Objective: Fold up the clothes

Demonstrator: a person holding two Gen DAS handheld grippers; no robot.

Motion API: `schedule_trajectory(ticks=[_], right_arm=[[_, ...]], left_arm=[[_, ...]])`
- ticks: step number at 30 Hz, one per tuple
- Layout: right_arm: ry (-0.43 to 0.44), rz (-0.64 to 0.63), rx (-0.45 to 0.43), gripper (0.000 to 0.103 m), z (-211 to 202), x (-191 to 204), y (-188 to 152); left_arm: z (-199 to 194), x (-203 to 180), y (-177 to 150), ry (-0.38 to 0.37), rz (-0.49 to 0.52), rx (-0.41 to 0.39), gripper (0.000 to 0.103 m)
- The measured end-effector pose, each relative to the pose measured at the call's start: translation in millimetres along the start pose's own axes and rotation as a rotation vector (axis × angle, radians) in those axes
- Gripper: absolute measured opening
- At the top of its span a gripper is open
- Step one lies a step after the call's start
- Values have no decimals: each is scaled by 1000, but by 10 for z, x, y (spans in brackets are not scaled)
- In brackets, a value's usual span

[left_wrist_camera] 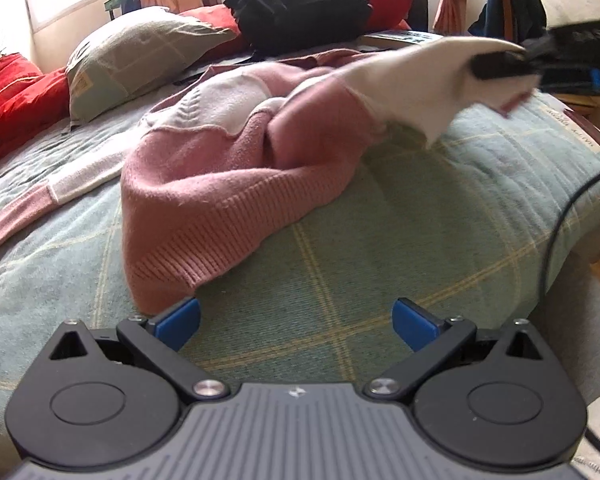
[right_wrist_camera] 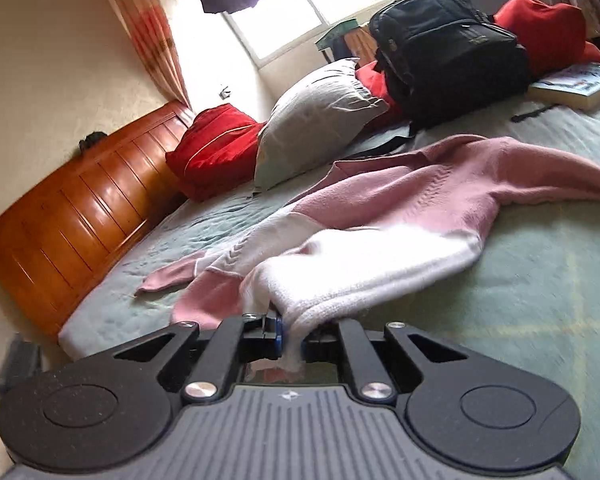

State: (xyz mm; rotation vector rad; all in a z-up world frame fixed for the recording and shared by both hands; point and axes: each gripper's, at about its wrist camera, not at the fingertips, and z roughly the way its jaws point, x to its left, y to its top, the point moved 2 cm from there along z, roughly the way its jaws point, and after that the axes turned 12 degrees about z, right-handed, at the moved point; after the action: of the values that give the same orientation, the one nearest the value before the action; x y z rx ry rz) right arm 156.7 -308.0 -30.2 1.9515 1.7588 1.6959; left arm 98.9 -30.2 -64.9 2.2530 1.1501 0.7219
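A pink and white knitted sweater lies crumpled on the green checked bed cover. My left gripper is open and empty, just in front of the sweater's ribbed hem. My right gripper is shut on the white part of a sleeve and holds it lifted above the bed. In the left wrist view the right gripper shows at the upper right, pulling that sleeve taut. The other sleeve lies flat to the left.
A grey-green pillow, red cushions, a black backpack and a book lie at the far side of the bed. A wooden headboard stands on the left. A black cable hangs at the right bed edge.
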Motion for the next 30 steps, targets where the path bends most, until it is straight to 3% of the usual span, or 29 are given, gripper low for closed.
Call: schedule_trajectory(ticks=[11,16,21,26,27,29,30], right_arm=[[4,219,-14,9,-744,-436,-319],[-88,237,-11,10,-767,-605,-452],[-190,198,-36,18,-802,-607,-463],[-253,138,-81,48,-906,-522,-425],[-260,115,-84,52,-899,-473,-411],[-273,47,-75,69,-816,-336,-395],[-279,10,-69,71,-767,-262,-391]], left_arm=[[-177,-42,10,-6,3,-28,102],[-220,-14,-1,-12,-13,-36,102],[-268,7,-18,-16,-26,-42,102],[-294,31,-32,-18,-42,-47,102],[-295,42,-37,-20,-47,-47,102],[-305,75,-51,-34,-62,-48,102],[-309,96,-64,-44,-74,-48,102]])
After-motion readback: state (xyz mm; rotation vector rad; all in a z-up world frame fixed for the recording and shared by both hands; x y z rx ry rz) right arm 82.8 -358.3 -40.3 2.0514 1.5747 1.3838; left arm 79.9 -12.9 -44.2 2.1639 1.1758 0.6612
